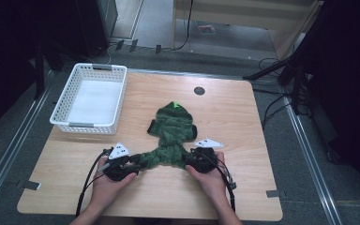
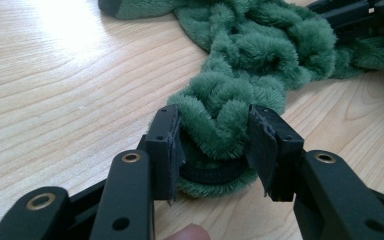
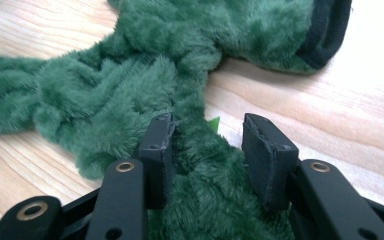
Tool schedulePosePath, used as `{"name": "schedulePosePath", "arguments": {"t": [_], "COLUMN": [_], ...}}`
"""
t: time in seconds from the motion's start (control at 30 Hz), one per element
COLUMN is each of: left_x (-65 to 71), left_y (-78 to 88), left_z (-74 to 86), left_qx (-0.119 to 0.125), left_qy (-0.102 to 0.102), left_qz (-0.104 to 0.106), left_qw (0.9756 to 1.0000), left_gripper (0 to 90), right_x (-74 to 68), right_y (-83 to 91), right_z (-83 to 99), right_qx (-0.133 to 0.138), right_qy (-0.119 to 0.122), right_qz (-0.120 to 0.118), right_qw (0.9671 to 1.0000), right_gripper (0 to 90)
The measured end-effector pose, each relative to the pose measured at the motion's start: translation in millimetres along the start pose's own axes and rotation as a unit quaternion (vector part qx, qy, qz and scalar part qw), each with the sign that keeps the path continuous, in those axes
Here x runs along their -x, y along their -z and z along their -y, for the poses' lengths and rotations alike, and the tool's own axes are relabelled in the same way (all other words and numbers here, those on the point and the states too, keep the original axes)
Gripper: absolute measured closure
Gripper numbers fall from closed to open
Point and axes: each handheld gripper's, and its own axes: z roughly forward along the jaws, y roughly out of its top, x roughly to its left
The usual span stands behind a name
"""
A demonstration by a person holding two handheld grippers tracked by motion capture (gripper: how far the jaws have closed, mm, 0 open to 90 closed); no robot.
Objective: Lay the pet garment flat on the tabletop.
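A bunched leg of the green plush garment (image 2: 215, 125) is pinched in the left gripper (image 2: 215, 145). Another leg lies between the right gripper's (image 3: 207, 150) half-spread jaws, touching one pad, on the desk (image 1: 243, 122).

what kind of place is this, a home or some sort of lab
Most likely a lab or recording workspace, not a home. A bare wooden table stands on grey flooring, with floor rails running alongside it and loose cables trailing from dark equipment stands. On the table are a white basket and a green fleece garment.
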Motion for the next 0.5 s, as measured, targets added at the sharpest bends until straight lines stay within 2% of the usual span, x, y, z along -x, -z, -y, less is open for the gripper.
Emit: {"name": "schedulePosePath", "arguments": {"t": [0.1, 0.23, 0.33, 0.43, 0.5], "left_x": [-4.1, -10.1, -11.9, -12.2, -13.7], "left_y": [1.8, 4.6, 7.9, 11.9, 13.9], "left_z": [-0.1, 0.1, 0.7, 0.4, -0.1], "left_qx": [-0.002, 0.003, 0.016, 0.028, 0.034], "left_qy": [0.000, 0.011, 0.016, 0.015, 0.020], "left_qz": [0.000, -0.008, 0.014, 0.023, 0.023], "left_qw": [1.0000, 0.9999, 0.9996, 0.9992, 0.9989], "left_gripper": [60.5, 61.7, 60.1, 56.2, 55.6], "right_x": [0.9, 6.6, 7.6, 4.8, 3.6], "right_y": [1.9, 3.9, 5.2, 14.8, 23.7], "right_z": [4.1, 6.1, 6.8, 5.6, 5.5], "right_qx": [0.008, 0.013, 0.025, 0.049, 0.064], "right_qy": [0.021, 0.025, 0.019, 0.025, 0.029], "right_qz": [0.016, 0.030, 0.022, 0.007, 0.007], "right_qw": [0.9996, 0.9991, 0.9993, 0.9985, 0.9975], "right_gripper": [57.3, 57.3, 54.6, 52.2, 55.2]}}
